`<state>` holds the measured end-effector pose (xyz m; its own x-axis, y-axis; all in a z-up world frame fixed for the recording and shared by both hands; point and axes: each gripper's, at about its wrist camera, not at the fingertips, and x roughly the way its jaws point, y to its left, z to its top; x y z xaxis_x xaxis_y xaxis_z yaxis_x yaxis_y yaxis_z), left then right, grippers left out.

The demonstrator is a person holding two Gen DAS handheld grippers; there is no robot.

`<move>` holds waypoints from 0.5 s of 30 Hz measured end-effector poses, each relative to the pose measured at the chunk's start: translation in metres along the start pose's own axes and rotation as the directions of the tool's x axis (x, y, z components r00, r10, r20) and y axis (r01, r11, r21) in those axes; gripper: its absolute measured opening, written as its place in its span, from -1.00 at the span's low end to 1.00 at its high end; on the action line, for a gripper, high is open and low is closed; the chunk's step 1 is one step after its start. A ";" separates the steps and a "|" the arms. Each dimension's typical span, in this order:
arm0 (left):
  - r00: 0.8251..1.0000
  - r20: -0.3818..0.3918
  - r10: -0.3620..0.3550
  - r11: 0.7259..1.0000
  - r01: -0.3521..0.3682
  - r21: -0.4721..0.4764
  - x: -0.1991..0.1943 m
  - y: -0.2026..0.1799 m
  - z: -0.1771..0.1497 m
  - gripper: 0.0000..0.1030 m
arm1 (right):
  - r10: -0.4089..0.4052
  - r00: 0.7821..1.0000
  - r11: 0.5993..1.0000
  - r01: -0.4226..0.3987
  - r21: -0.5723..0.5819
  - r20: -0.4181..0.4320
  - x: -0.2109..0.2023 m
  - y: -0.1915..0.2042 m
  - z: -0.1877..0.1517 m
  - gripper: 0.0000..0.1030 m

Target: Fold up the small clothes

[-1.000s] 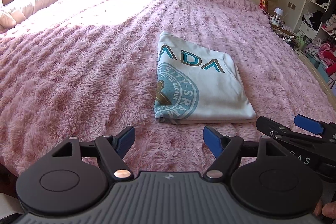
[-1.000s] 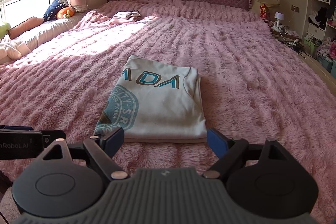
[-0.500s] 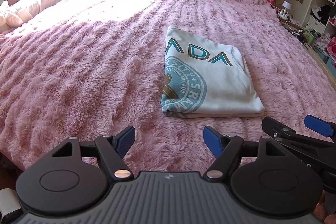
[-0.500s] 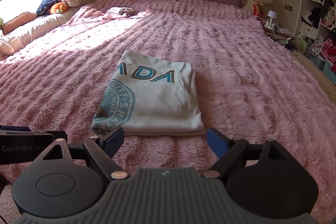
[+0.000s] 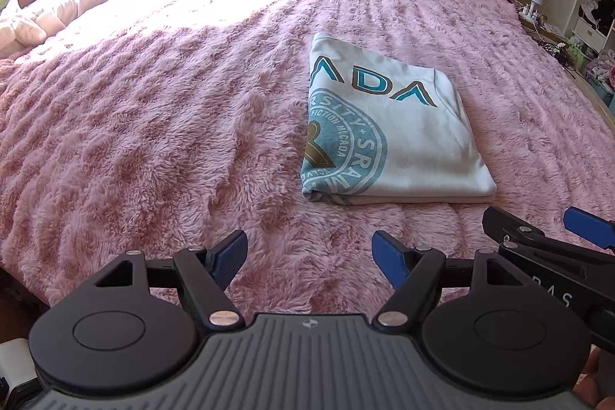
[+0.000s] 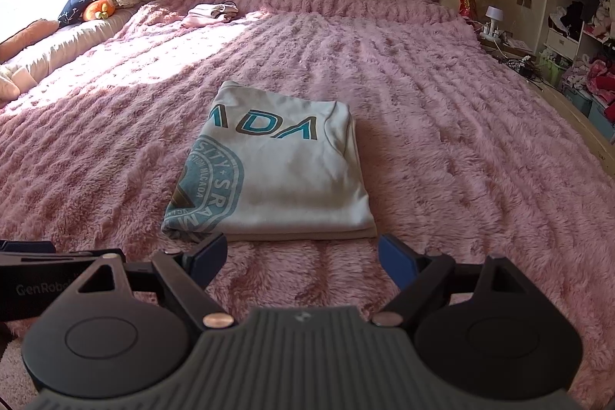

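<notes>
In the left wrist view, the left gripper [image 5: 309, 252] is held wide open with nothing between its blue pads, above the pink blanket [image 5: 153, 110]. The folded shirt [image 5: 388, 137] is seen lying flat on the blanket, beyond the gripper and to its right. In the right wrist view, the right gripper [image 6: 301, 254] is likewise spread wide and empty, just short of the folded shirt's [image 6: 284, 171] near edge, without contact.
</notes>
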<state>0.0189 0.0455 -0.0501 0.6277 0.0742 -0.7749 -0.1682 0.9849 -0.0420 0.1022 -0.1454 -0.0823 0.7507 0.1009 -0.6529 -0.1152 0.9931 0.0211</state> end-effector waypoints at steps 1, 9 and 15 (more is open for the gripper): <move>1.000 -0.001 0.005 1.000 -0.005 0.003 0.000 -0.001 0.000 0.68 | 0.000 1.000 1.000 0.000 0.002 -0.003 0.001 0.000 0.000 0.59; 1.000 -0.012 0.028 0.999 -0.028 0.019 0.004 -0.003 0.000 0.68 | -0.007 1.000 1.000 0.007 0.007 -0.022 0.006 -0.001 -0.002 0.59; 0.999 -0.022 0.032 0.999 -0.031 0.019 0.006 -0.003 0.000 0.68 | -0.012 0.999 1.000 0.012 0.008 -0.034 0.010 0.000 -0.003 0.59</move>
<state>0.0231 0.0433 -0.0546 0.6049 0.1017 -0.7898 -0.1735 0.9848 -0.0061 0.1080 -0.1451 -0.0907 0.7294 0.0870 -0.6785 -0.1007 0.9947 0.0193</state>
